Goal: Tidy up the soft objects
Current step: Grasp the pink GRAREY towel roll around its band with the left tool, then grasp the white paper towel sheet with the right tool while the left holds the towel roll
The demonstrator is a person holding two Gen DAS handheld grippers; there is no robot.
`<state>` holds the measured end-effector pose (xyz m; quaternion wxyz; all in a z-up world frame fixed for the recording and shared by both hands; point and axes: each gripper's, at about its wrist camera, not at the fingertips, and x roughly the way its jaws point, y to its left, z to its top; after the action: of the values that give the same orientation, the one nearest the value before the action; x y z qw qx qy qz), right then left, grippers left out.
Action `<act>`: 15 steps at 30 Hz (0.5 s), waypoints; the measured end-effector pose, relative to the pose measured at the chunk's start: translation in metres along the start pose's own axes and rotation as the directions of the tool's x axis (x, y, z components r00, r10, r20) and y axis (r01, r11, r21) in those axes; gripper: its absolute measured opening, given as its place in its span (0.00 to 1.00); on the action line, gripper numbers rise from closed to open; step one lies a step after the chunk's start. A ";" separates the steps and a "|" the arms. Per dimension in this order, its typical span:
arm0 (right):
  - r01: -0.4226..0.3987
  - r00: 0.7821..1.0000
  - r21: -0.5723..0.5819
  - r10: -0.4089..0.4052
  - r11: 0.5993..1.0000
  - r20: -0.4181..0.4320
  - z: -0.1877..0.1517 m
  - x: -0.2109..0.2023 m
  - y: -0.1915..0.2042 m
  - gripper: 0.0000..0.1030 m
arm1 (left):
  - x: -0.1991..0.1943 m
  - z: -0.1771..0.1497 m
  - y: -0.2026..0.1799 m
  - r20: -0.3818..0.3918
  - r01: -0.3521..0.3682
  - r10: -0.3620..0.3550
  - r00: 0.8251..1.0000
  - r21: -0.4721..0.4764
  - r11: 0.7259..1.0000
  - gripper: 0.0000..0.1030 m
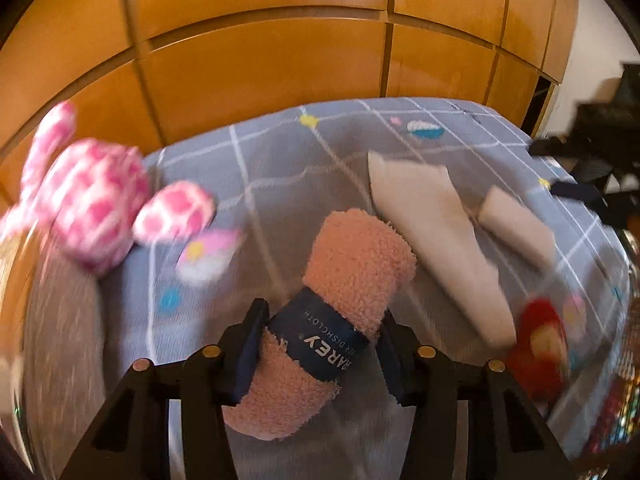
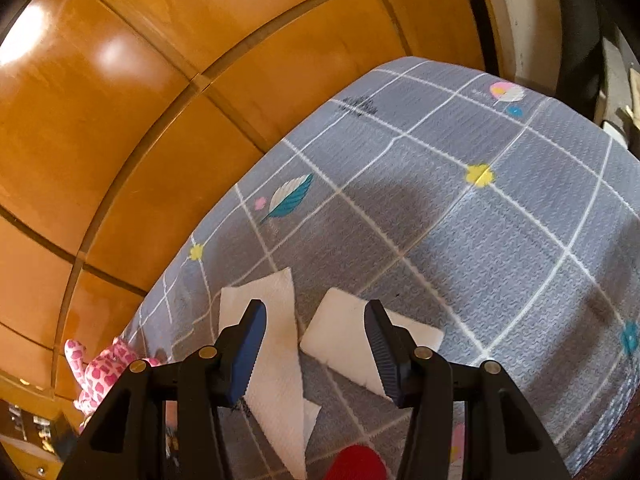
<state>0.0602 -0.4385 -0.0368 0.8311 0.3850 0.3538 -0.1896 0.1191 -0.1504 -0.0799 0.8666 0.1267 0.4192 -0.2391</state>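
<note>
Left tongs (image 1: pixel 320 344) clamped on rolled pink dishcloth (image 1: pixel 340 304), lifted above bed (image 1: pixel 280 168). Right tongs (image 2: pixel 316 344) part-open, empty, over two white cloths (image 2: pixel 276 360) mid-bed. Pink plush (image 1: pixel 92 200) at left edge.

- The table (image 2: pixel 500 248) is covered by a grey cloth with a white grid and small printed flowers and feathers, standing against orange wooden panels.
- A long white folded cloth (image 1: pixel 436 240) lies near the middle.
- A smaller folded white cloth (image 1: pixel 516 226) lies just beside it.
- A pink-and-white plush toy (image 1: pixel 92 200) sits at the left edge.
- A red soft item (image 1: pixel 540 344) lies at the near right, blurred.
</note>
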 end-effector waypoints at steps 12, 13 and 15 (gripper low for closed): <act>-0.088 0.985 -0.226 0.050 0.970 -0.166 -0.029 0.028 0.048 0.50 | -0.007 -0.069 -0.002 0.070 -0.053 0.054 0.996 -0.009 0.999 0.52; -0.087 0.982 -0.265 0.038 0.960 -0.184 -0.034 0.031 0.055 0.50 | -0.006 -0.069 -0.002 0.072 -0.052 0.053 0.996 -0.011 0.999 0.52; -0.087 0.976 -0.317 0.018 0.945 -0.216 -0.042 0.038 0.063 0.50 | -0.005 -0.071 -0.002 0.081 -0.049 0.050 0.995 -0.011 0.999 0.52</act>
<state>0.1042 -0.3676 -0.0515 0.8458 0.2702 0.4554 -0.0650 0.0684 -0.1207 -0.1193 0.8892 0.1233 0.3815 -0.2205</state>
